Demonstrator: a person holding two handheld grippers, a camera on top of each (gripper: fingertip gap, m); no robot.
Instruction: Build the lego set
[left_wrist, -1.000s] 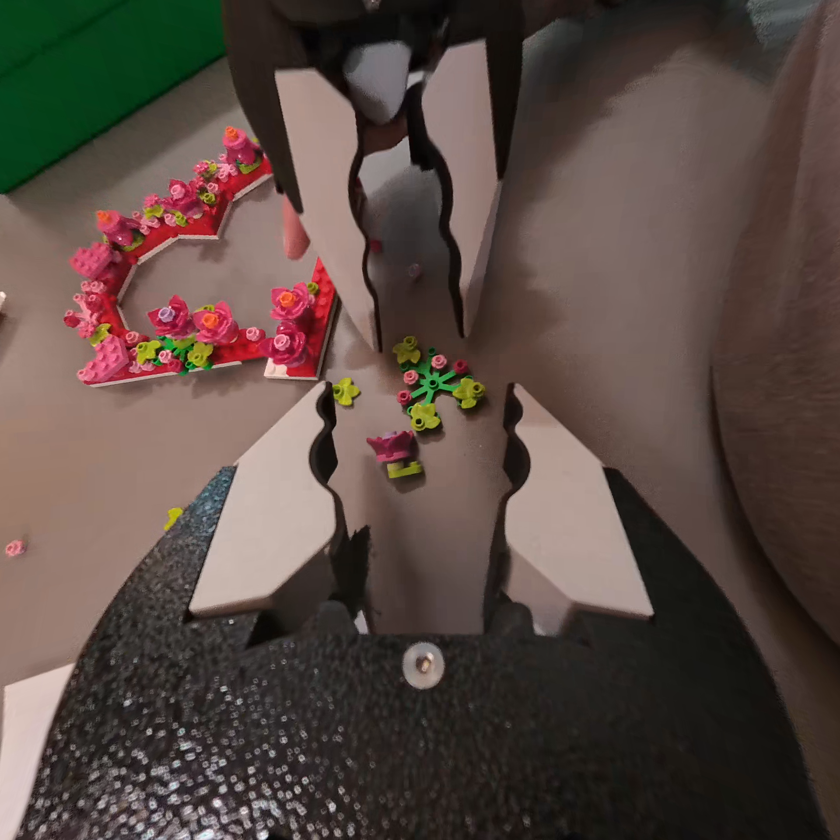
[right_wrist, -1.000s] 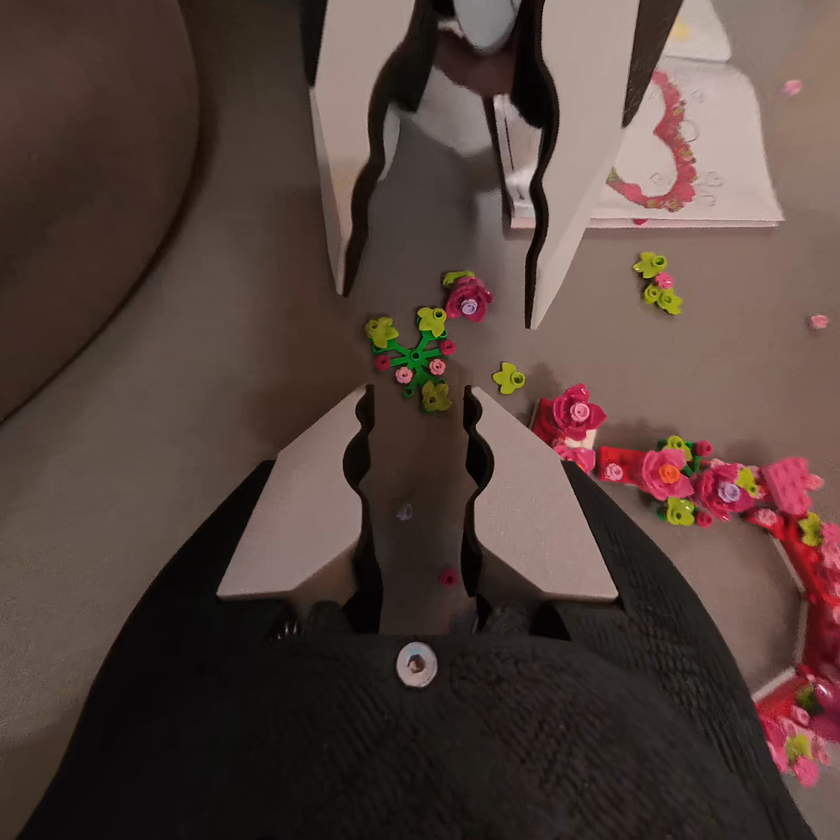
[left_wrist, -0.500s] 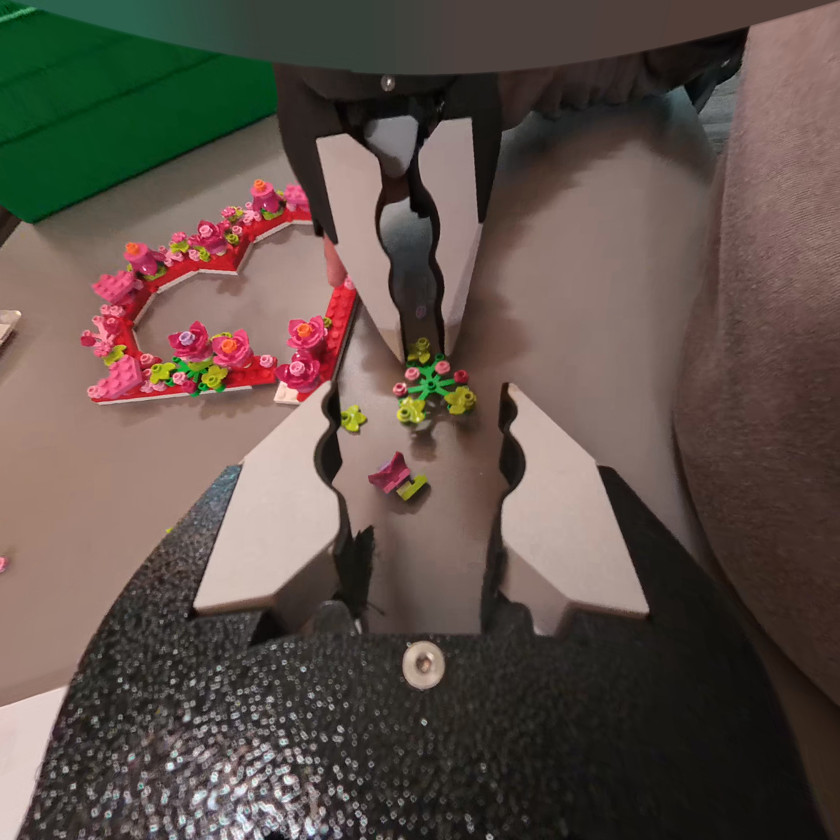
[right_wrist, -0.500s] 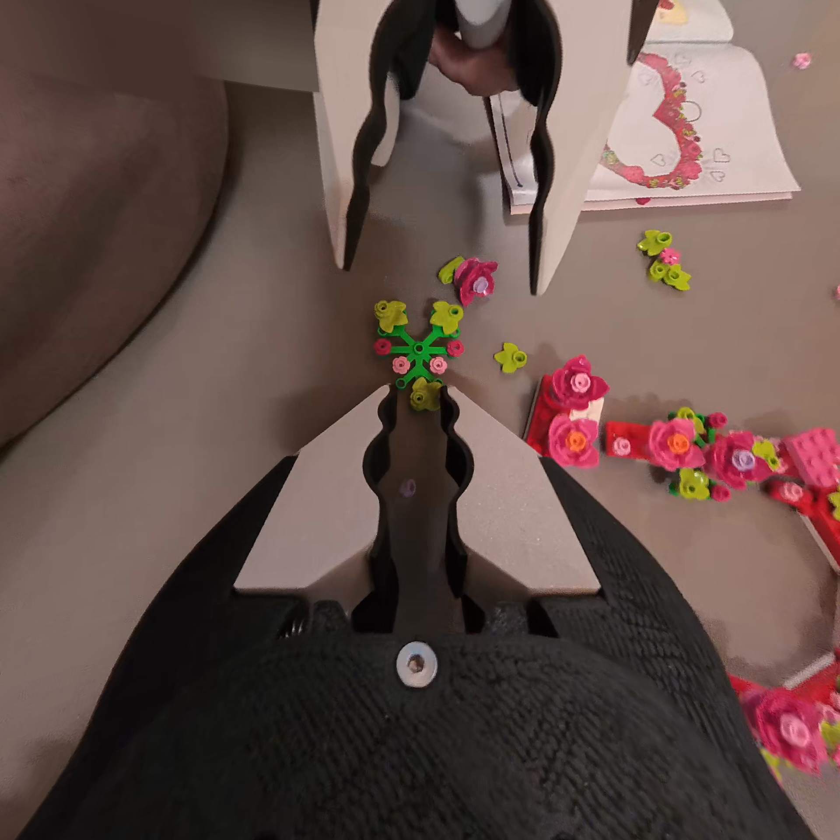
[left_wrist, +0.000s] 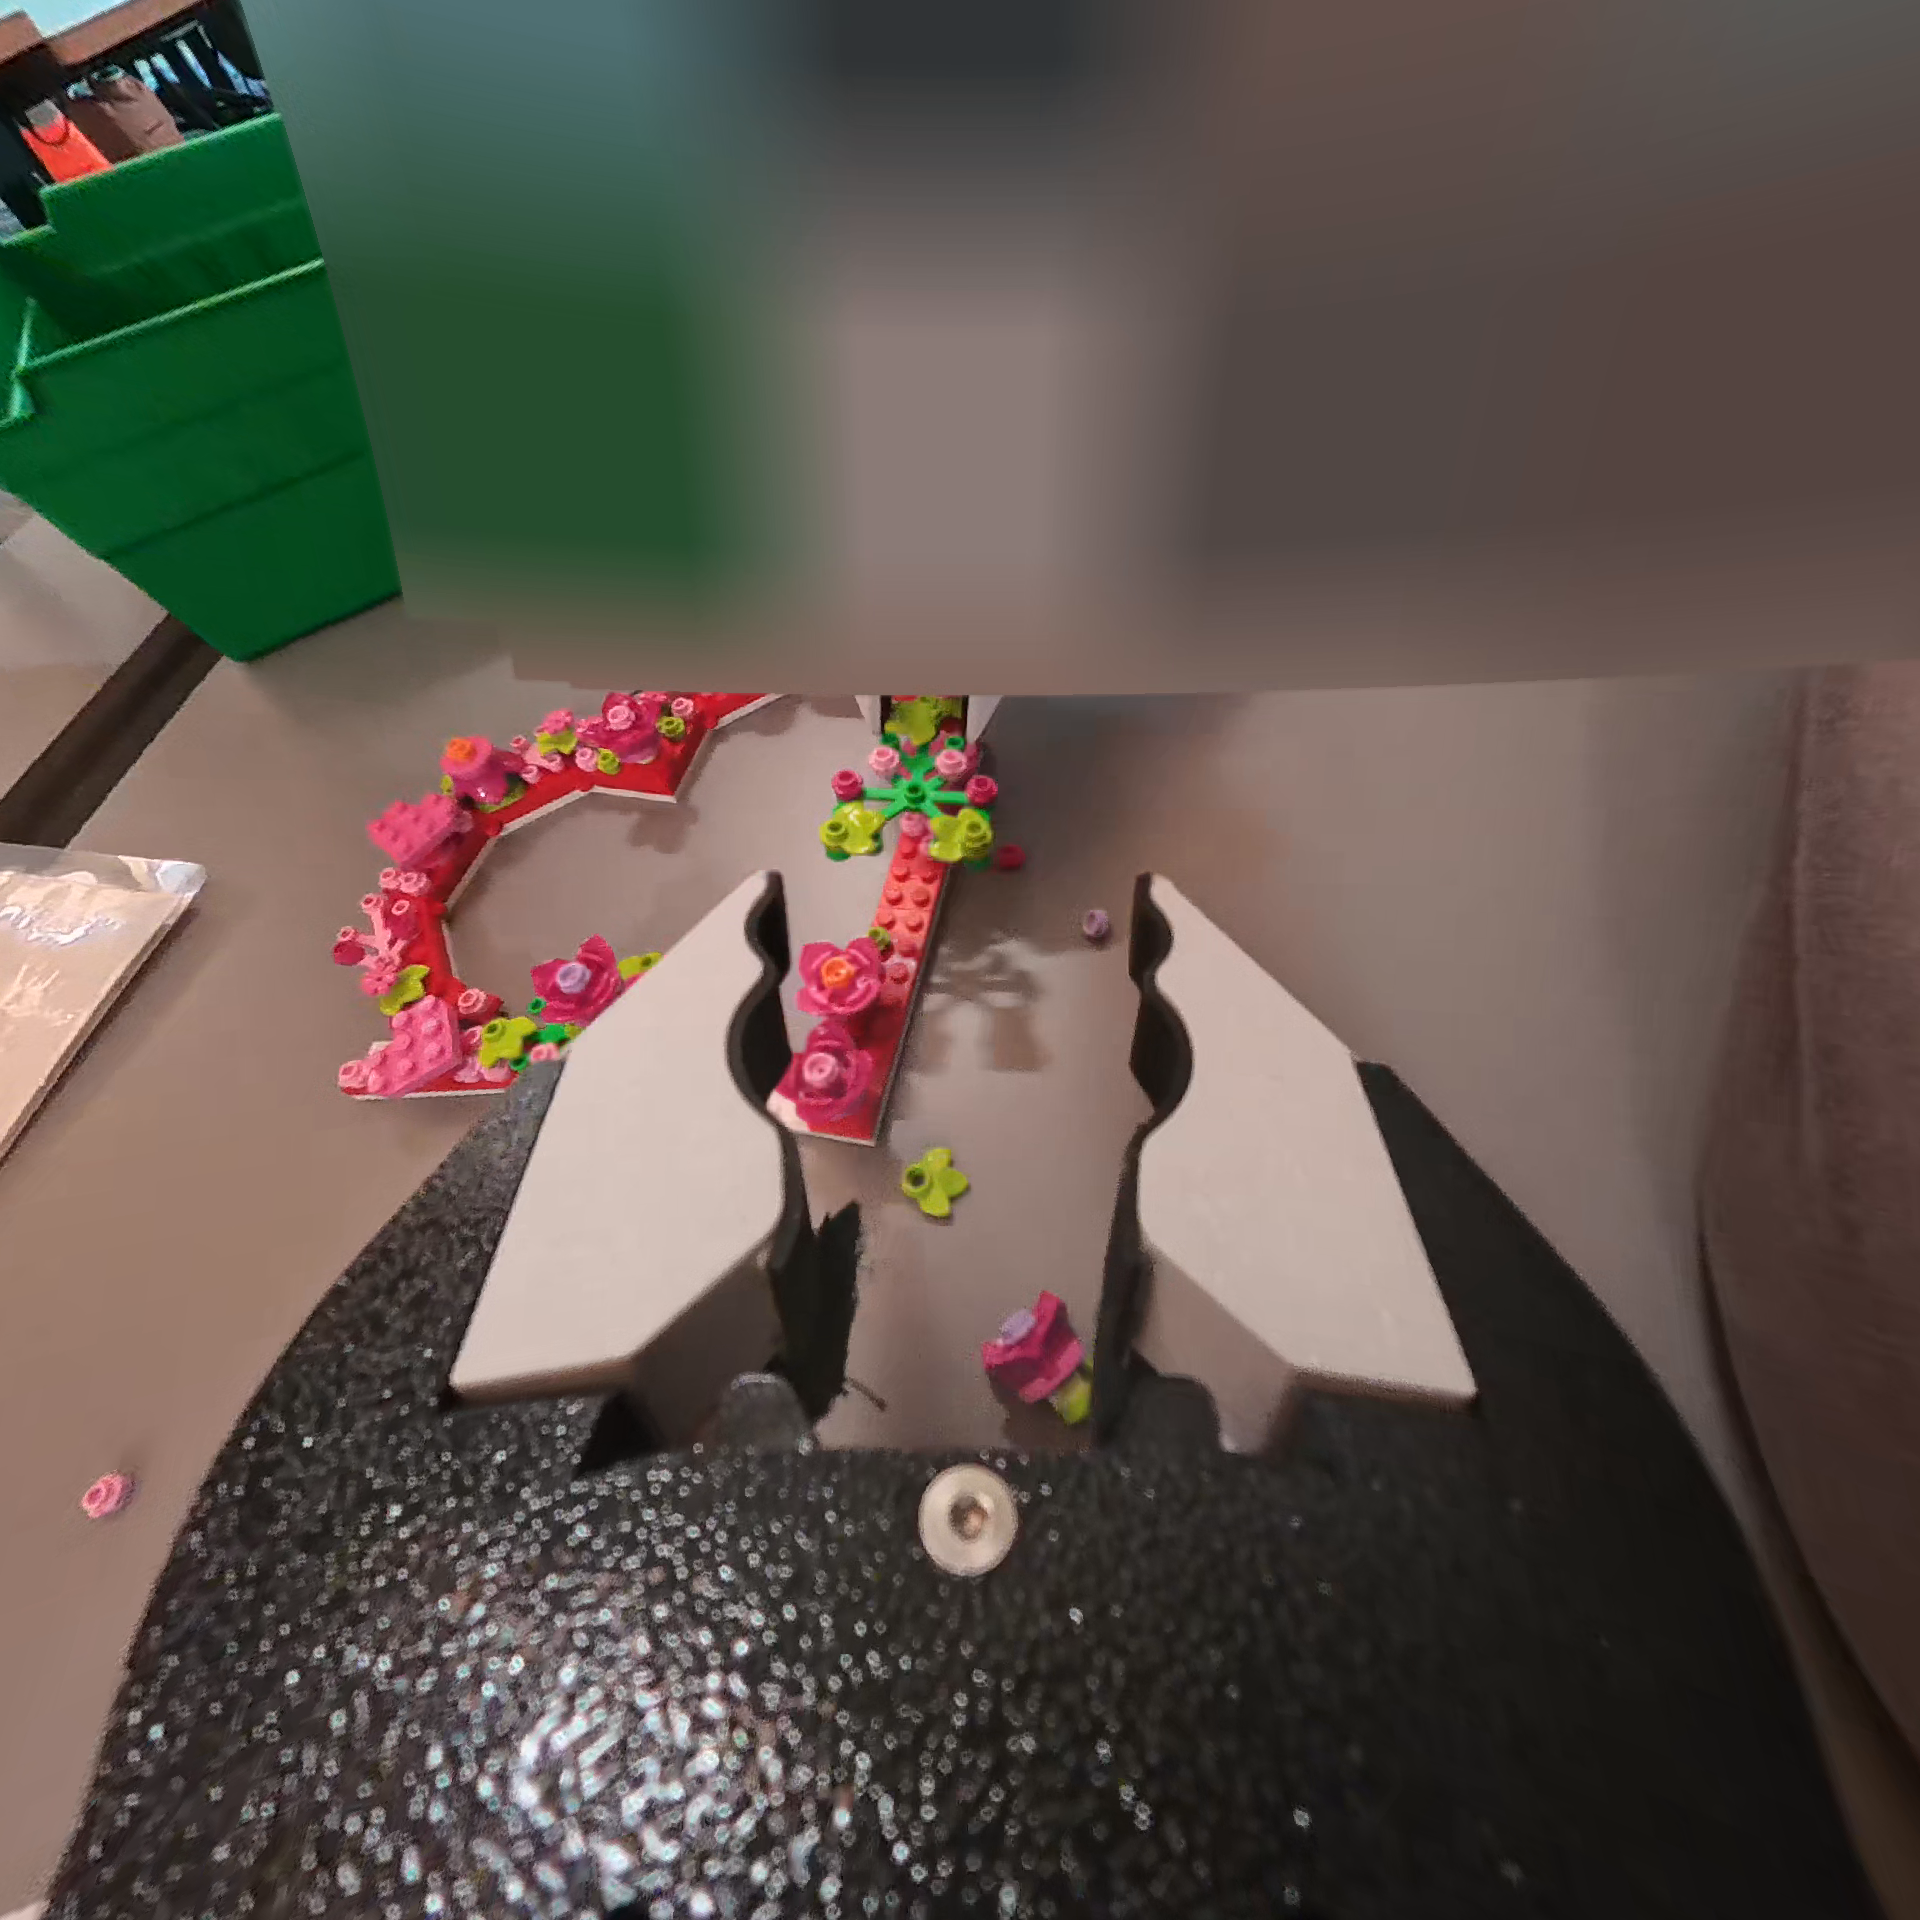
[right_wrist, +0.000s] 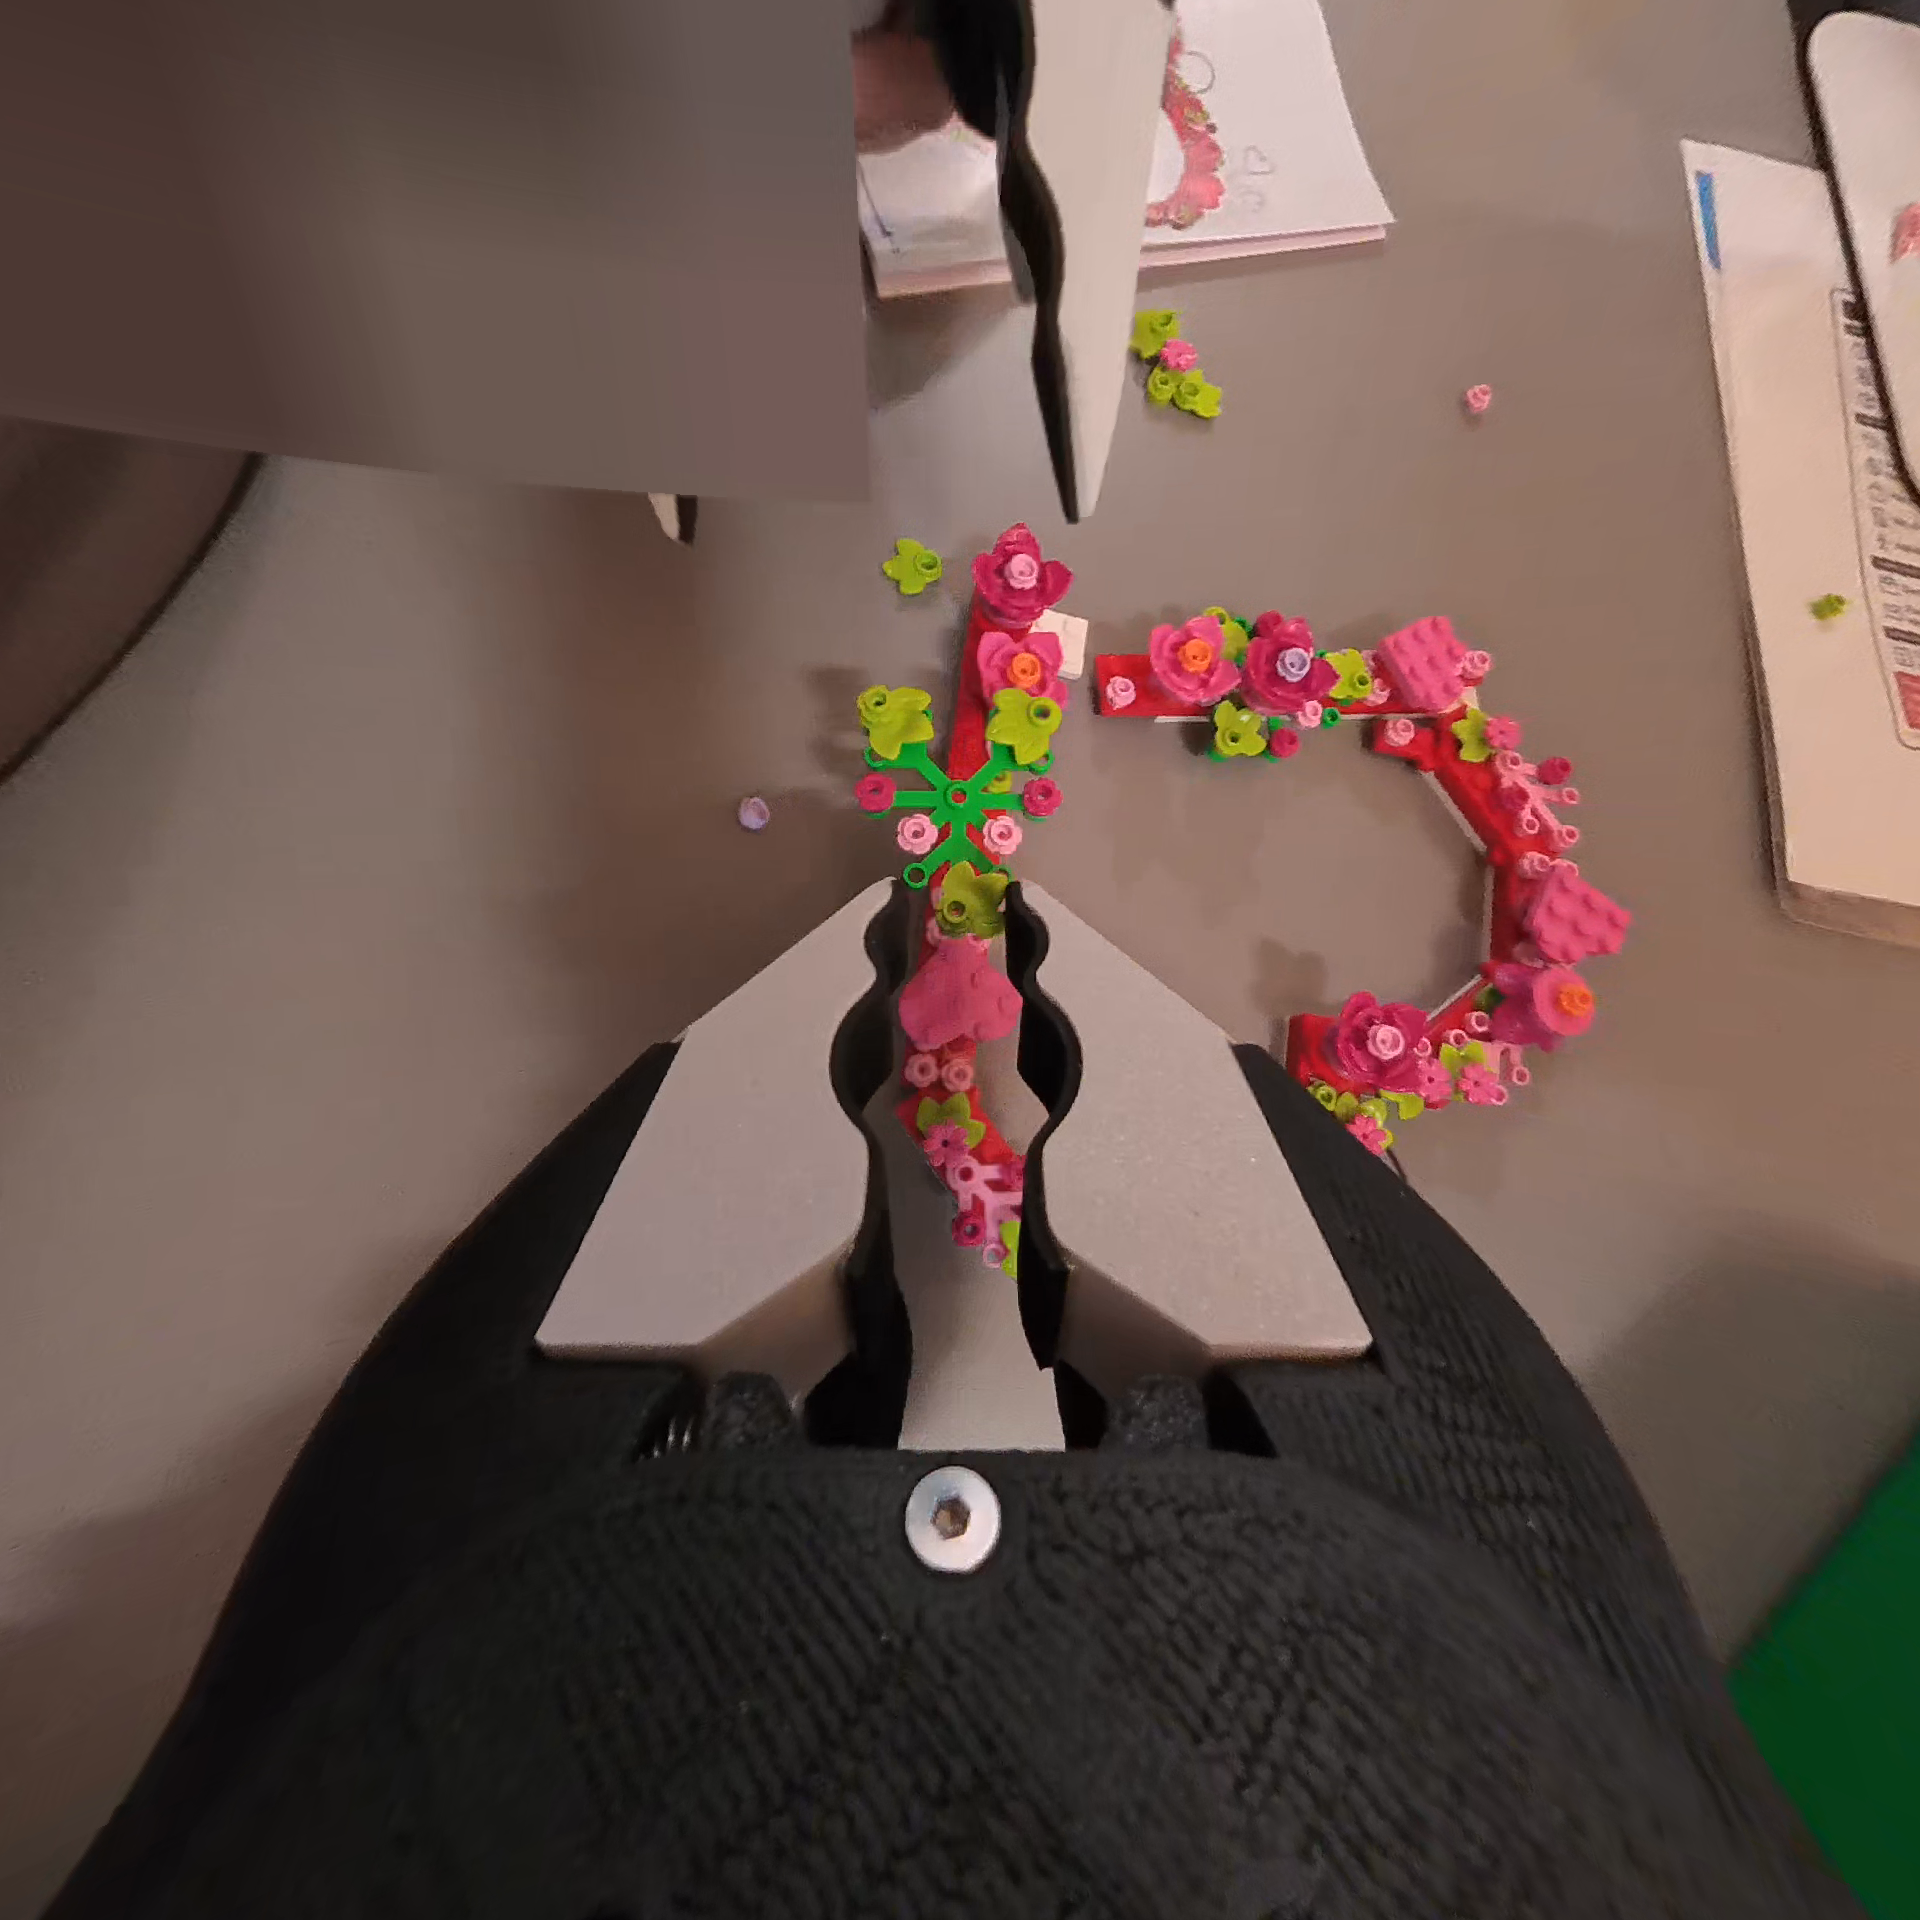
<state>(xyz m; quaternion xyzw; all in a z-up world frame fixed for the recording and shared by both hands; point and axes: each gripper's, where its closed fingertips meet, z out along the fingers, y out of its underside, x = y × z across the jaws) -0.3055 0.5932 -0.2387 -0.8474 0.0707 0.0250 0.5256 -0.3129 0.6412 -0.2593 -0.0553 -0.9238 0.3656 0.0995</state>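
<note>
The right gripper (right_wrist: 954, 896) has its jaws narrowed on a lime leaf of the green sprig (right_wrist: 954, 800), carrying it over the red heart frame (right_wrist: 1496, 821) lying on the desk (right_wrist: 416, 831). The left gripper (left_wrist: 954, 904) hangs with jaws wide, holding nothing. Most of the frame is already flowered; a bare studded stretch remains. A loose rose (left_wrist: 1034, 1345) and a lime leaf (left_wrist: 935, 1181) lie toward six o'clock of the frame.

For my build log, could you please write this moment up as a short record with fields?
Right gripper: shut on green sprig, pinching one lime leaf
Sprig position: over the red strip of the heart frame; contact unclear
Left gripper: open, holding nothing
Loose on table: rose, single leaf
Nearby: booklet, green bin
</note>
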